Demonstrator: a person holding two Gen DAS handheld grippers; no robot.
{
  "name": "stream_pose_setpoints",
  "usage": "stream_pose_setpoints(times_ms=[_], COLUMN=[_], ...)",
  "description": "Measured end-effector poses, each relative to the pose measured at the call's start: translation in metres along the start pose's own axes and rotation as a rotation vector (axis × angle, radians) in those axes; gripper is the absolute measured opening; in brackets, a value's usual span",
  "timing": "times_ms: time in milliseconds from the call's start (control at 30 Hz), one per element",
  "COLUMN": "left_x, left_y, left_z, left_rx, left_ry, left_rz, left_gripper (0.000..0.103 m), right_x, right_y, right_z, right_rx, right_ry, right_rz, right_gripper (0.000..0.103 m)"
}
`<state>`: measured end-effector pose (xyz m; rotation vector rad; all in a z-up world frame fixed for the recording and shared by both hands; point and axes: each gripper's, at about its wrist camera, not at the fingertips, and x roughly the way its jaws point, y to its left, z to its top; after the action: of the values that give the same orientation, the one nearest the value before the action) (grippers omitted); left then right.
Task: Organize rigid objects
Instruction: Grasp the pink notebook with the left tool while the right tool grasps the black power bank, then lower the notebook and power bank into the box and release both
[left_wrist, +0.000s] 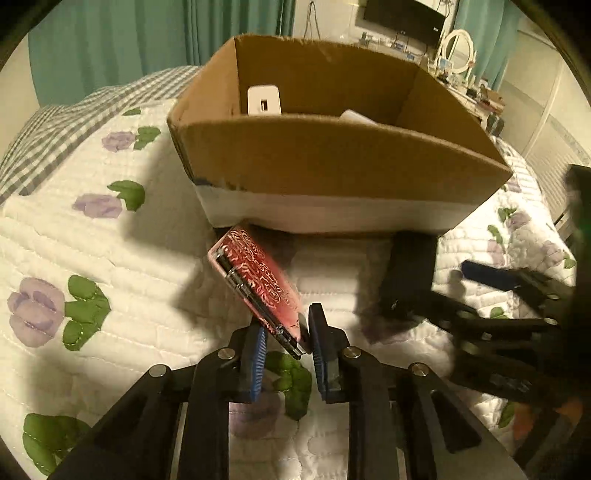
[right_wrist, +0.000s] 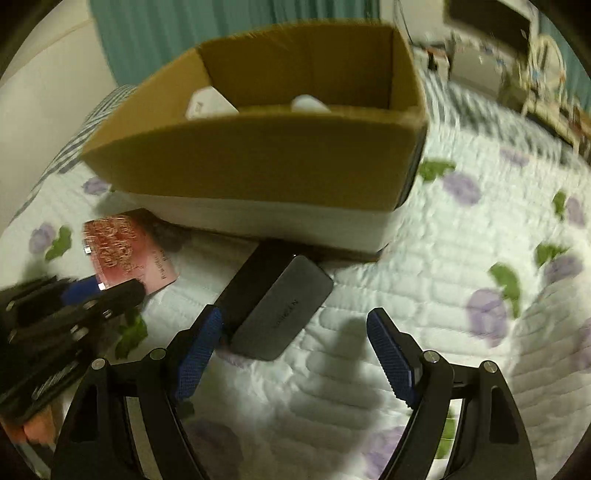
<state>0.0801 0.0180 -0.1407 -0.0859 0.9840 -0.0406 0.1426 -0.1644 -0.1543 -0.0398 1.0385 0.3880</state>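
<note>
My left gripper is shut on the near end of a flat red patterned case, which tilts up off the quilt just before the cardboard box. The case also shows in the right wrist view. My right gripper is open, its left pad beside a dark grey rectangular device that lies on the quilt in front of the box. That device shows as a dark block in the left wrist view. White objects lie inside the box.
The box stands on a white quilt with purple flowers over a bed. A grey checked cover lies at the far left. Teal curtains, a dresser with a mirror and a wall screen stand behind.
</note>
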Motion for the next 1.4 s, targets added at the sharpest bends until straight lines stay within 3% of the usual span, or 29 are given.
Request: stream_pose_setpoints(times_ms=[300,367,567,733,967,1167,1400], left_x=[-0.020,-0.023,-0.023,-0.031,-0.069,-0.102,-0.135], left_y=[-0.007,-0.008,-0.019,-0.015,-0.022,-0.029,-0.043], left_z=[0.017,0.018,0.016,0.011,0.005,0.008,0.038], left_rx=[-0.027,-0.023,0.001,-0.028,-0.029,-0.021,0.015], left_ry=[-0.053,-0.074,-0.083,-0.095,-0.171,-0.228,-0.311], left_rz=[-0.010,0.001,-0.011,-0.030,-0.050,-0.060,-0.064], left_gripper=[0.018,0.012,0.010,0.010,0.010,0.010,0.010], right_x=[0.028,0.021,0.011,-0.016,-0.043,-0.097,-0.159], right_y=[0.011,0.018,0.028,0.040,0.051,0.051,0.051], right_z=[0.007,0.005,-0.007,-0.018,-0.035,-0.022,0.011], right_rx=[0.034,-0.002,-0.051,-0.130,-0.185,-0.191,-0.201], right_ry=[0.012,-0.014,-0.037,-0.109,-0.148,-0.271,-0.423], right_rz=[-0.004,0.007,0.034,-0.008,-0.033,-0.032,-0.038], right_gripper=[0.083,0.064,0.050,0.042,0.042,0.042,0.042])
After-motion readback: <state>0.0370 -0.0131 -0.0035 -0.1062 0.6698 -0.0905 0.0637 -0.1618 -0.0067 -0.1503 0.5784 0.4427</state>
